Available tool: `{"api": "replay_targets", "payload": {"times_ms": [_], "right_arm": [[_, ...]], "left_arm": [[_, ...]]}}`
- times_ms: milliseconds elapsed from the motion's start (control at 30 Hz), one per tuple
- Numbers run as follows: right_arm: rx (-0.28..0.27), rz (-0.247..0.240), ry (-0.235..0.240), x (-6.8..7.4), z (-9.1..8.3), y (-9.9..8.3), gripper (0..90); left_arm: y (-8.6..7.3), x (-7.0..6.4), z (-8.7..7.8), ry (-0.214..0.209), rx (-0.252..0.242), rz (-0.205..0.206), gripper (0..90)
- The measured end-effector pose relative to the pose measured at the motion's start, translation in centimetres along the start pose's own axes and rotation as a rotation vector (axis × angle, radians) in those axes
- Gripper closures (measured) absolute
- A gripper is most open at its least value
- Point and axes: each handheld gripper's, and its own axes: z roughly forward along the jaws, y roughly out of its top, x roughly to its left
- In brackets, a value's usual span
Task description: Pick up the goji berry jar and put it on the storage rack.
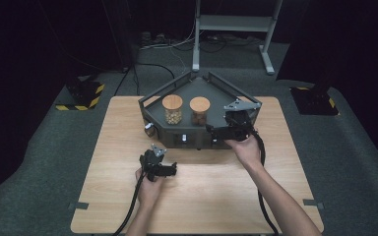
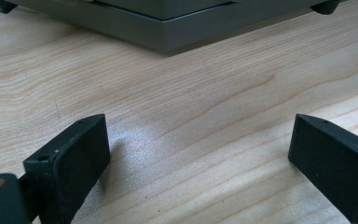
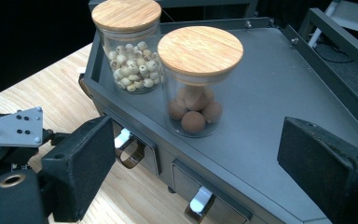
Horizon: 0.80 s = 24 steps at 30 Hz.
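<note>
A dark grey stand [image 1: 217, 98] with rails and front drawers sits at the table's far middle. On its deck [image 3: 270, 88] stand two glass jars with wooden lids. One holds pale beads [image 1: 173, 110] [image 3: 129, 70]; the other holds brown balls [image 1: 199, 111] [image 3: 193, 109]. My right gripper [image 1: 216, 132] [image 3: 196, 149] hovers open at the stand's front right, just short of the brown-ball jar, holding nothing. My left gripper [image 1: 170, 170] [image 2: 200, 140] rests open low over bare wood in front of the stand's base [image 2: 168, 32], with nothing between its jaws.
Metal drawer handles [image 3: 130, 150] [image 3: 198, 204] stick out of the stand's front face. The wooden table [image 1: 202, 196] has free room in front of and beside the stand. A metal frame [image 1: 234, 24] and cables stand on the floor beyond.
</note>
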Motion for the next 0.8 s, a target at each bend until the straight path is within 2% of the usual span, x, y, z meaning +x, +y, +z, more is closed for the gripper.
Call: {"api": "replay_targets", "payload": {"times_ms": [800], "right_arm": [[0.003, 0.064, -0.031, -2.4, -1.3, -2.6, 11.1]], "left_arm": [[0.0, 0.0, 0.0, 0.0, 0.0, 0.0, 5.4]]}}
